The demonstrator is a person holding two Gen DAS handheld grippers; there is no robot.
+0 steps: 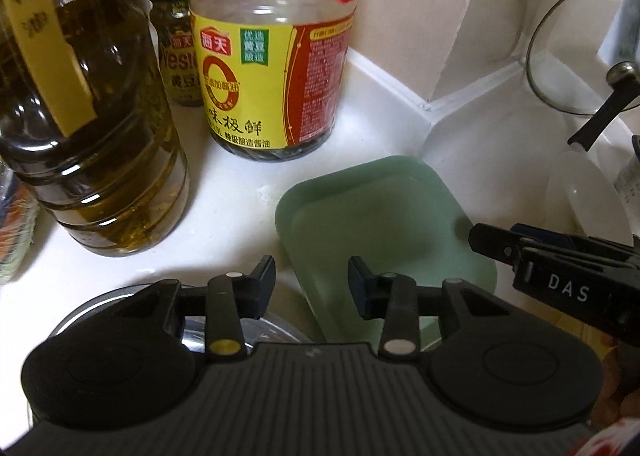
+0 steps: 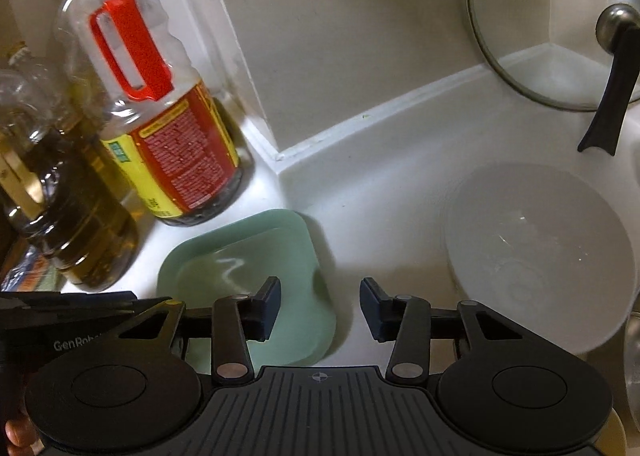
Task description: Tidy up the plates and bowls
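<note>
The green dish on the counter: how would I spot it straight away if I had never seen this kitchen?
Start at the white counter where the wall juts out into a corner. In front of that corner, beside the soy sauce bottle with the red handle, lies the green dish. It is the only coloured dish there: pale green, shallow and square with rounded corners, while the white bowl nearby is round.

a white countertop (image 2: 380, 191) carries a green square plate (image 2: 248, 256), a white bowl (image 2: 540, 256), an oil bottle (image 1: 80, 95), a soy sauce bottle (image 1: 272, 67) and a small dark jar (image 1: 176, 39).
</note>
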